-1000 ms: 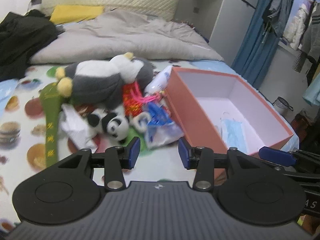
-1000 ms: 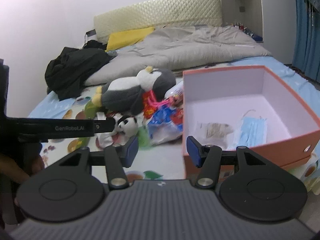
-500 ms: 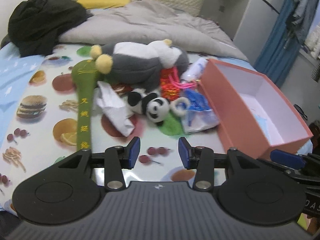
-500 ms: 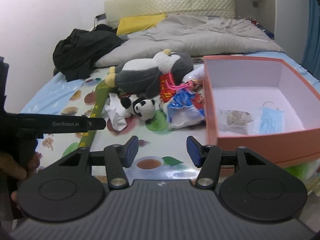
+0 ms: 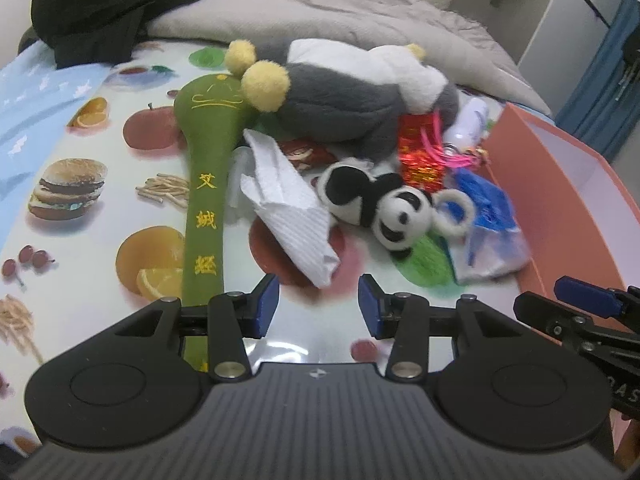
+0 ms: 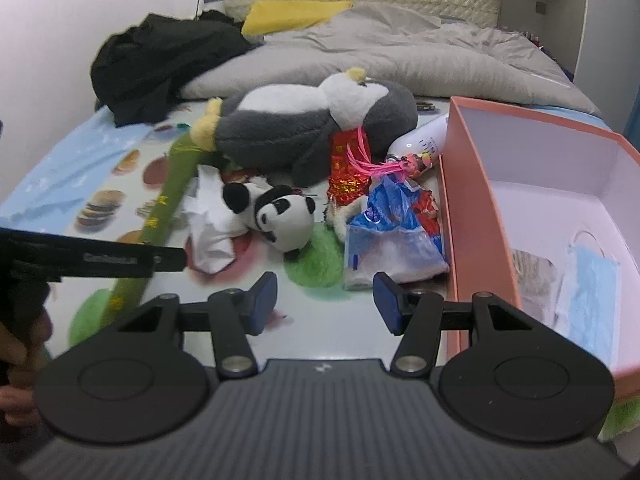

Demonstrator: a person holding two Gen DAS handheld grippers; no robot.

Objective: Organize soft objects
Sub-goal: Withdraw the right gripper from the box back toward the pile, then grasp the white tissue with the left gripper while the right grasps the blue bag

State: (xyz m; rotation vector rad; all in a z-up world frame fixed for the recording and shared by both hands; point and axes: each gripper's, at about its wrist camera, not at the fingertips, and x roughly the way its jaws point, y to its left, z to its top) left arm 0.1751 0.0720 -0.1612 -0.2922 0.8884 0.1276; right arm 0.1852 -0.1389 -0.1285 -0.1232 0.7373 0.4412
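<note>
**Inspector A:** Change noted: both views now sit lower and closer to the pile on the bed (image 5: 72,128) than a second ago, and the box has slid to the right edge of the left view. I judge this an approach; no pick is started.

**Inspector B:** Tool state?

**Inspector A:** Left hand-held gripper (image 5: 319,306): jaws spread, nothing between them, poised just short of the crumpled white tissue (image 5: 288,204). Right hand-held gripper (image 6: 325,302): jaws spread, empty, aimed at the blue-and-white plastic packet (image 6: 390,236).

**Inspector B:** Where are the soft objects?

**Inspector A:** On the fruit-print sheet, left of the orange box (image 6: 476,216). The small panda plush (image 5: 384,208) lies at the centre, touching the tissue. The big grey-and-white plush (image 6: 304,128) lies behind it, resting on the head of the long green plush stick (image 5: 206,168). The box holds only a blue face mask (image 6: 592,292) and a flat wrapper.

**Inspector B:** Obstructions?

**Inspector A:** Mixed clutter: a red ornament with pink tassel (image 6: 348,168), a white bottle (image 6: 420,140) against the box wall, the packet. These crowd the panda's right side. Black clothing (image 6: 160,64) and a grey duvet (image 6: 400,52) lie further back, clear of the work.
</note>
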